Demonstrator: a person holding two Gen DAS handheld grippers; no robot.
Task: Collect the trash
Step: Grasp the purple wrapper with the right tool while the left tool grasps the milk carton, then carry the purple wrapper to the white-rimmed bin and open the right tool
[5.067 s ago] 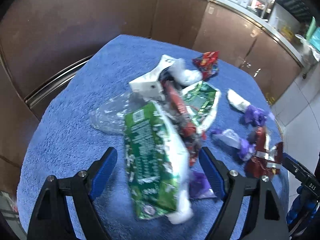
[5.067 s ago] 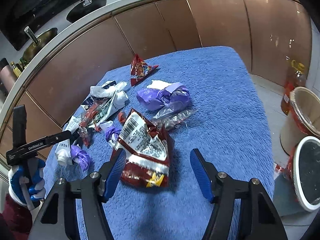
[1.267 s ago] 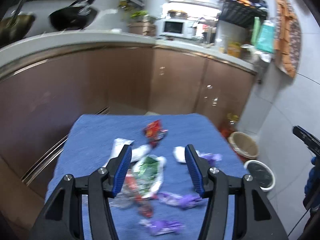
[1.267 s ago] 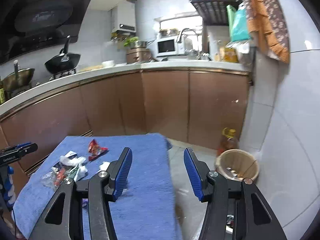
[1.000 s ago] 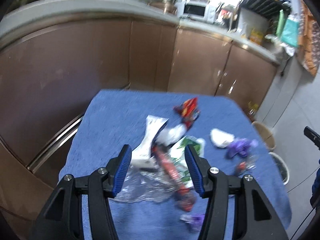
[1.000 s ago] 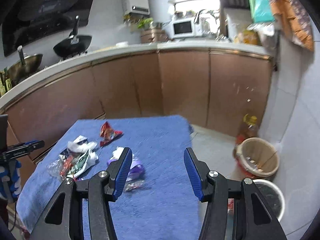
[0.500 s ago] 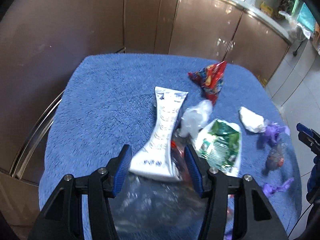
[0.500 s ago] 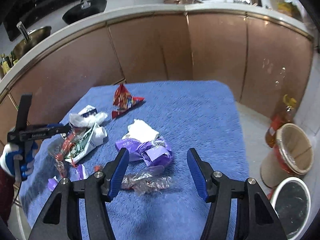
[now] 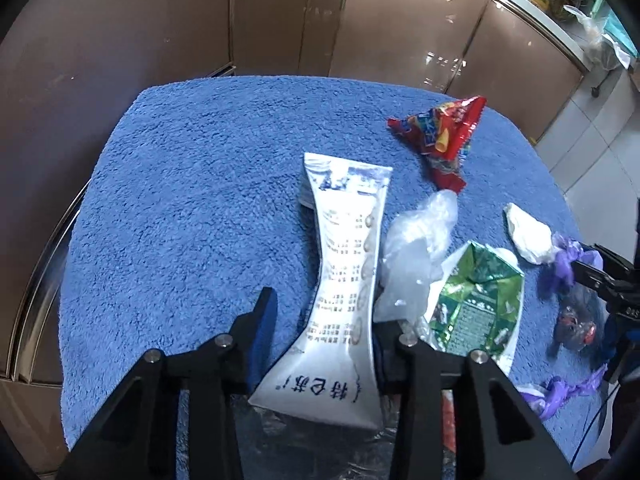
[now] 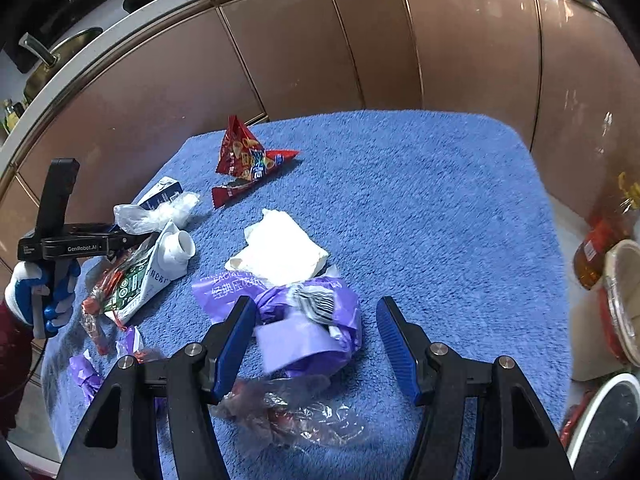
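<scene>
Trash lies scattered on a table covered with a blue towel (image 9: 180, 208). My left gripper (image 9: 324, 336) is open, its fingers on either side of the near end of a white printed pouch (image 9: 344, 280). Beside the pouch lie a clear plastic bag (image 9: 416, 248), a green wrapper (image 9: 476, 304) and a red snack bag (image 9: 440, 136). My right gripper (image 10: 316, 340) is open around a crumpled purple bag (image 10: 308, 328). A white tissue (image 10: 280, 252) lies just beyond it and a clear wrapper (image 10: 292, 412) below it.
A lined waste bin (image 10: 624, 300) stands on the floor at the right of the table, with a round lid (image 10: 608, 416) near it. Brown cabinet doors (image 10: 320, 52) run behind the table. Small purple scraps (image 10: 86, 372) lie near the front left edge.
Both grippers have dropped from a raised, outward-looking pose down to the table. The left one now straddles the white pouch, the right one the purple bag.
</scene>
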